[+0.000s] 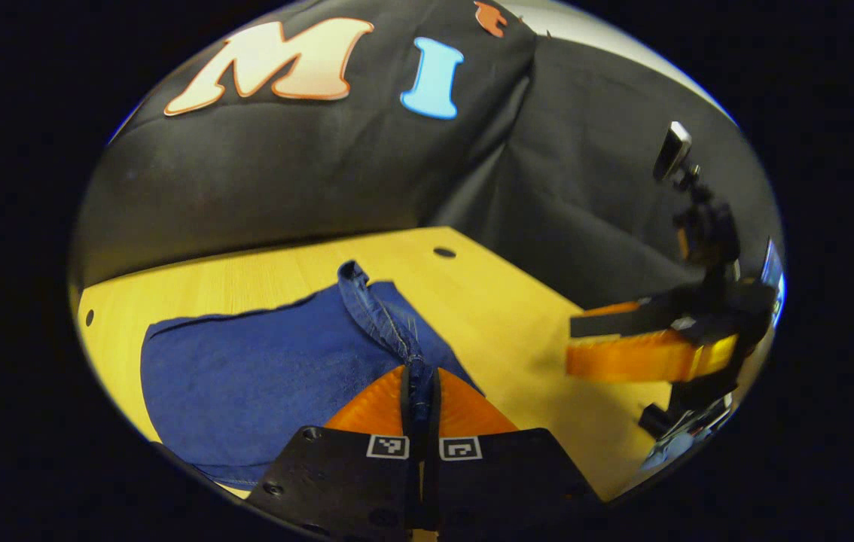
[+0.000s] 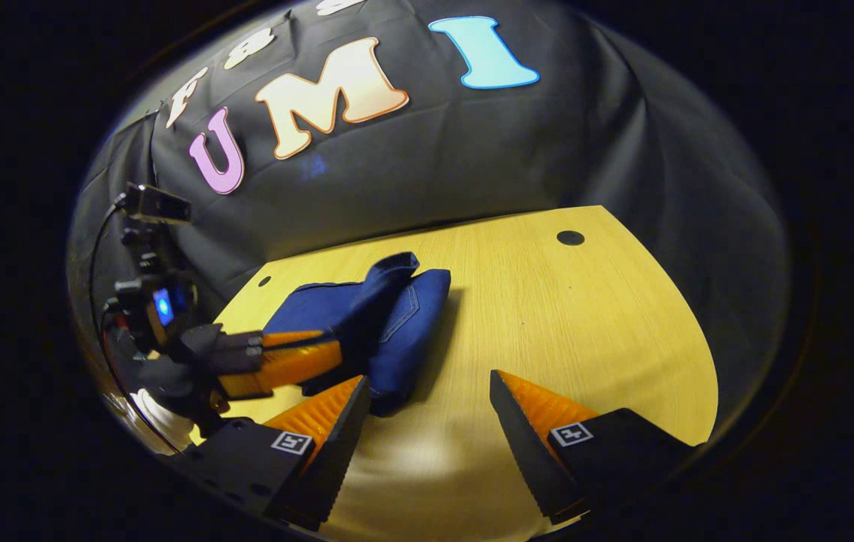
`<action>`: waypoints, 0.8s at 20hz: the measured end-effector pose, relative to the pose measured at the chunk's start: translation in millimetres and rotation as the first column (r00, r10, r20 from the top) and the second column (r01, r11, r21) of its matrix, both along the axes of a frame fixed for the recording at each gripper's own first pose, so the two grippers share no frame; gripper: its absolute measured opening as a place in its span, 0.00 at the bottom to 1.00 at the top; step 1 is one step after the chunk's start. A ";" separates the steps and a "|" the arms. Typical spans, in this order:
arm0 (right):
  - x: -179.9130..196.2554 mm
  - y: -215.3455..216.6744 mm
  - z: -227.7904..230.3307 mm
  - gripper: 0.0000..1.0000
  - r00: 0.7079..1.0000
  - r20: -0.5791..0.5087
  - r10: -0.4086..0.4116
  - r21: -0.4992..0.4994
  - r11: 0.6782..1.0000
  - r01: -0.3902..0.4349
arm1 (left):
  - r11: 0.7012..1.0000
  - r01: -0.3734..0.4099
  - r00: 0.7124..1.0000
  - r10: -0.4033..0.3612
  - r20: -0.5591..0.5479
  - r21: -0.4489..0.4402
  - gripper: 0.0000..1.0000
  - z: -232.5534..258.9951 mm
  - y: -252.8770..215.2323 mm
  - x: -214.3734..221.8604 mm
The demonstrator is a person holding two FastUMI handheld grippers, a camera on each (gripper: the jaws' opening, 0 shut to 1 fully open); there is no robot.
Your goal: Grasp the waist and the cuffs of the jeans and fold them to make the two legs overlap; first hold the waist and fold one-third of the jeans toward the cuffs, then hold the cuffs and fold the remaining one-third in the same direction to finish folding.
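- Jeans [image 1: 261,376] lie as a folded dark-blue bundle on the yellow wooden table [image 1: 517,316], toward its left side near the booth's back cloth.
- Left gripper [image 1: 419,399] is clamped on a raised ridge of denim, a stitched hem or edge, lifted off the pile; which end of the jeans it is I cannot quite tell.
- Right gripper [image 2: 427,410] hangs with its jaws spread wide and nothing between them, just right of the bundle over bare table.
- Risk: one-handed pulling could drag the whole stack or skew the fold, since the far side is unheld.
- Risk: the thin pinch may slip, as denim is stiff and heavy.
- Denim looks matte and thick with pale seam stitching; the table is smooth, grained and glossy.
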State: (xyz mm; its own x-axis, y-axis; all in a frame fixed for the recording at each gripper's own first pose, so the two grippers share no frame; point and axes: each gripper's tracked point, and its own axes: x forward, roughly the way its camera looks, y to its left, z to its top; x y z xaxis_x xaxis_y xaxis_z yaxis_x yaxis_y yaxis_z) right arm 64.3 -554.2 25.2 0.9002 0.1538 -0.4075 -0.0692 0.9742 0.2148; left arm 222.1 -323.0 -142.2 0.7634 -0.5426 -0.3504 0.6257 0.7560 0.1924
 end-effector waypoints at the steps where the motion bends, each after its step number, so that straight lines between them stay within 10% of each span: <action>1: -4.2 -0.6 0.5 0.99 1.000 0.006 0.001 -0.011 1.000 -0.001 | 1.000 -0.019 1.000 0.019 0.016 -0.004 0.05 -0.5 -1.0 0.0; 4: -15.8 0.0 7.2 0.98 1.000 0.018 -0.005 -0.030 1.000 0.006 | 0.995 -0.056 0.998 0.058 0.026 -0.077 0.21 14.6 -4.1 -13.0; 7: -27.9 15.7 20.3 0.94 0.999 0.052 -0.016 -0.027 0.999 0.018 | 0.977 -0.163 0.981 0.175 0.078 -0.139 0.93 45.1 29.4 -32.0; 16: -51.1 109.7 67.6 0.99 0.981 0.193 -0.029 0.031 0.999 0.024 | 0.893 -0.384 0.889 0.427 0.168 -0.236 0.93 111.5 187.5 -96.3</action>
